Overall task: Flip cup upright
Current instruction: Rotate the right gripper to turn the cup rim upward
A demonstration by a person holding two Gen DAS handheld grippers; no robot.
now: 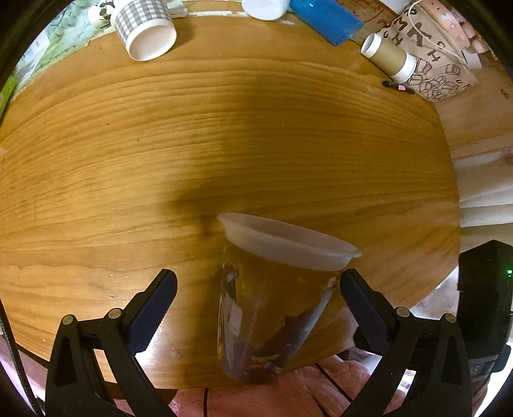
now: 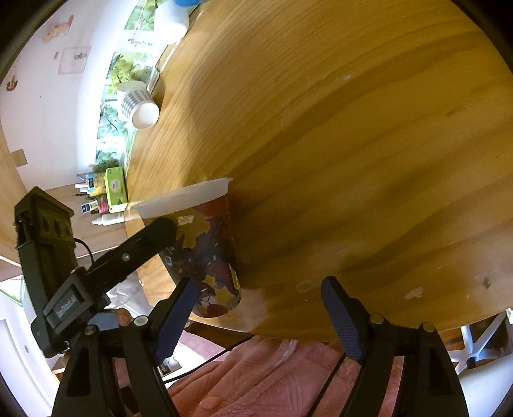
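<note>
A clear plastic cup with a dark red and yellow print and a frosted white rim [image 1: 272, 295] stands near the front edge of the round wooden table [image 1: 224, 128], rim up and leaning slightly. My left gripper [image 1: 258, 290] is open, its jaws on either side of the cup, the right finger [image 1: 359, 298] close to the wall. In the right wrist view the cup [image 2: 205, 256] is left of my open, empty right gripper [image 2: 259, 308], and the left gripper's finger [image 2: 144, 243] lies against the cup.
At the table's far edge lie a checked paper cup on its side [image 1: 144, 32], a blue cylinder [image 1: 327, 19], a cardboard tube [image 1: 388, 54] and a printed paper bag [image 1: 429, 57]. A pink blanket [image 2: 263, 378] lies below the front edge. Small bottles and boxes [image 2: 105, 192] stand on a shelf at left.
</note>
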